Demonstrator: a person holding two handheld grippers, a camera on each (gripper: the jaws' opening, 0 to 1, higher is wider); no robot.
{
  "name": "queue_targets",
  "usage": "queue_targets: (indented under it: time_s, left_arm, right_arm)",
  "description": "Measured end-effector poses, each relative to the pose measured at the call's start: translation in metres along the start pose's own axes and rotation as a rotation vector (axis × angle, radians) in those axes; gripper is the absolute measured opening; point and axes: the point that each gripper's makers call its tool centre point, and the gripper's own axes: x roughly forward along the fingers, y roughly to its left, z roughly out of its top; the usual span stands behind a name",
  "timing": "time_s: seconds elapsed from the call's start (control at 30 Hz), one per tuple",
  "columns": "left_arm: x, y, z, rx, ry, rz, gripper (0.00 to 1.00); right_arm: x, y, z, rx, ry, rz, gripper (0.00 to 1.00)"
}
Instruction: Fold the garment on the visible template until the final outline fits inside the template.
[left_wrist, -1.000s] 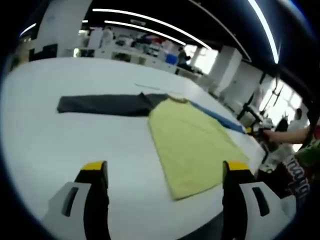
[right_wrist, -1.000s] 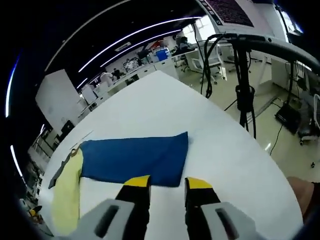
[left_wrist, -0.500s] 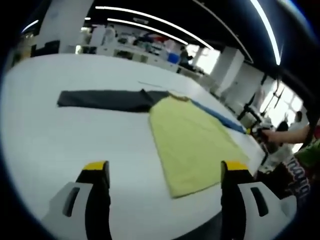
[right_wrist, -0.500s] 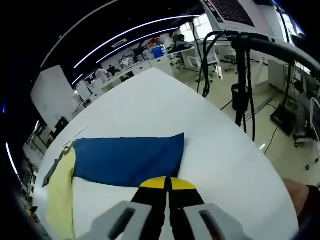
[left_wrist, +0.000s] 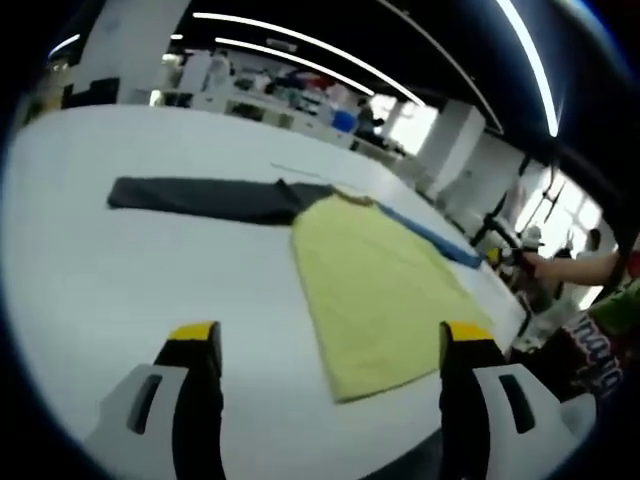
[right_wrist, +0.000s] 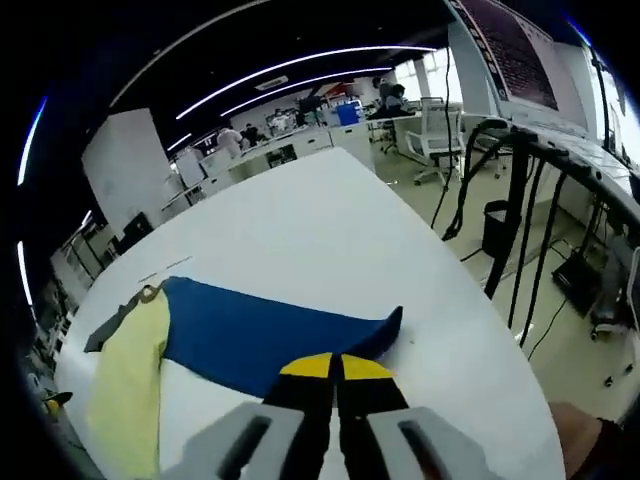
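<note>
A garment lies flat on the white table (left_wrist: 100, 290). It has a yellow body (left_wrist: 375, 285), a dark grey sleeve (left_wrist: 195, 197) stretched to the left and a blue sleeve (left_wrist: 430, 235) on the far side. My left gripper (left_wrist: 330, 335) hovers open over the table near the yellow hem, holding nothing. In the right gripper view, my right gripper (right_wrist: 335, 365) is shut on the near edge of the blue sleeve (right_wrist: 260, 335), whose end corner curls up off the table (right_wrist: 300, 230). The yellow body (right_wrist: 125, 385) and grey sleeve (right_wrist: 105, 330) lie to the left.
The table edge falls away at the right to the floor, where a black stand with cables (right_wrist: 520, 200) and an office chair (right_wrist: 440, 140) stand. A person's arm (left_wrist: 575, 268) and patterned sleeve (left_wrist: 600, 340) are at the right. Desks line the back.
My right gripper shut its jaws on the blue sleeve's edge, and the sleeve's end has since risen and bunched. The left gripper stayed open and hardly moved.
</note>
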Motion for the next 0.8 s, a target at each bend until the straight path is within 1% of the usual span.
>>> queue_targets:
  time_s: [0.07, 0.1, 0.13, 0.27, 0.5, 0.53, 0.6, 0.67, 0.73, 0.8]
  left_arm:
    - [0.0, 0.002, 0.0, -0.001, -0.004, 0.0, 0.86]
    - [0.0, 0.002, 0.001, -0.005, -0.012, -0.001, 0.86]
    - [0.0, 0.002, 0.002, -0.007, -0.016, -0.003, 0.86]
    - [0.0, 0.003, 0.001, 0.002, -0.019, -0.012, 0.84]
    - [-0.003, 0.002, -0.002, 0.0, -0.033, -0.015, 0.84]
    - [-0.002, 0.003, -0.002, 0.001, -0.031, -0.015, 0.84]
    - [-0.002, 0.002, -0.001, 0.003, -0.037, -0.018, 0.84]
    - [-0.002, 0.002, 0.003, 0.003, -0.051, -0.025, 0.83]
    - [-0.002, 0.002, 0.006, 0.001, -0.067, -0.027, 0.83]
    - [-0.002, 0.003, 0.008, -0.005, -0.079, -0.03, 0.82]
  right_arm:
    - [0.001, 0.008, 0.005, -0.011, -0.007, 0.012, 0.0]
    - [0.004, 0.017, 0.009, -0.021, -0.008, 0.033, 0.0]
    - [0.005, 0.019, 0.01, -0.025, -0.008, 0.038, 0.0]
    - [0.011, 0.045, 0.017, -0.062, -0.015, 0.085, 0.0]
    - [0.024, 0.091, 0.018, -0.132, 0.003, 0.173, 0.0]
    - [0.027, 0.103, 0.017, -0.152, 0.013, 0.197, 0.0]
    - [0.031, 0.117, 0.019, -0.169, 0.012, 0.217, 0.0]
    - [0.037, 0.128, 0.02, -0.181, 0.022, 0.247, 0.0]
    - [0.041, 0.132, 0.022, -0.193, 0.023, 0.256, 0.0]
    - [0.046, 0.142, 0.024, -0.201, 0.027, 0.278, 0.0]
